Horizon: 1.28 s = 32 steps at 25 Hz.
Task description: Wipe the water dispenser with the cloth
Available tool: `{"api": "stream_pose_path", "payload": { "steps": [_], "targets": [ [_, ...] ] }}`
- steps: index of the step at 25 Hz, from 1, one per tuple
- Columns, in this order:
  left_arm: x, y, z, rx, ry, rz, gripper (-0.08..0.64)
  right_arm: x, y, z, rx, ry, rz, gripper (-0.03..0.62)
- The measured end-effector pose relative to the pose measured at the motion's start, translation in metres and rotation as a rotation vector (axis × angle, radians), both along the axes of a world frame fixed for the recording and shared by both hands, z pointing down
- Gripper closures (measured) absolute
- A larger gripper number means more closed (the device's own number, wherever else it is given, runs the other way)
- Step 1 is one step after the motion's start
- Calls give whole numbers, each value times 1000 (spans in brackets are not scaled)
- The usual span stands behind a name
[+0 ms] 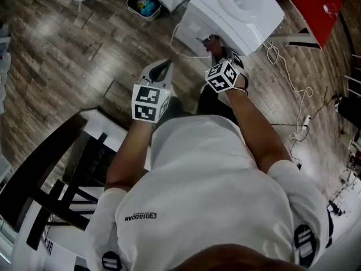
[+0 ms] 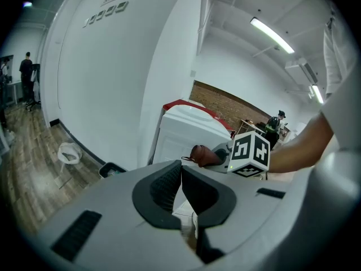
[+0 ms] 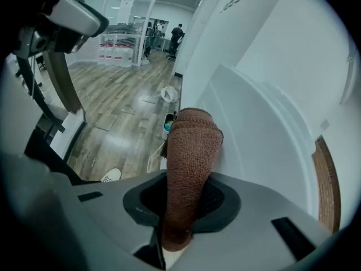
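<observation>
- Two grippers are in use. The right gripper (image 3: 184, 208) is squeezed tight on the brown cloth (image 3: 189, 151), which sticks out past its jaws.
- The rolled end of the cloth seems to touch a white side of the water dispenser (image 1: 237, 10), close to its top edge.
- The left gripper (image 2: 181, 176) has its jaws pressed together with nothing in them. It hangs near the dispenser but does not touch it.
- To wipe well, I think the cloth should be pushed flat on the wall, so more of it rubs than just the tip.
- Long, slow strokes look best, each one next to the last, so no spot is missed.
- A tight squeeze matters, or the cloth could slip out.
- The hard jaws should stay off the white wall so they do not scratch it.
- A white cord (image 1: 287, 72) lies on the floor beside the dispenser, so feet should stay away from it.
</observation>
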State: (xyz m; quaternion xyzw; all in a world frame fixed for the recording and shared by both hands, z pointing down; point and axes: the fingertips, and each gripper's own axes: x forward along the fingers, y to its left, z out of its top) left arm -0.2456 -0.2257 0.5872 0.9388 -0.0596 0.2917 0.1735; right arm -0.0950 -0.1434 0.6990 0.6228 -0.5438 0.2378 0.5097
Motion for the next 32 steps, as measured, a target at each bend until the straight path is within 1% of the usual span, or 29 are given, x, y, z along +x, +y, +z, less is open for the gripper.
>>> {"api": "stream_pose_path", "payload": {
  "steps": [5,10,14,19,23,26,32],
  "targets": [
    [-5,-4,17,-28,-31,-28,560,0,-8,46,-45,-19,-7,518],
    [-10,-7,28,-39,-60,-29,559,-4,-12,99,-118,-38,-13,518],
    [-13,-11,33,-46,-81,-47,560,-3,-10,137,-179,-60,-11,518],
    [-23,-13,35,-54,-98,-71,558,-5,-17,166,-222,-91,-20,518],
    [-28,-14,34,-55,-100,-86,559,-6,-19,174,-250,-103,-22,518],
    [-30,-17,34,-55,-91,-94,560,-7,-20,170,-250,-107,-30,518],
    [-27,-20,28,-60,-66,-97,559,-16,-21,127,-174,-133,-44,518]
  ]
}}
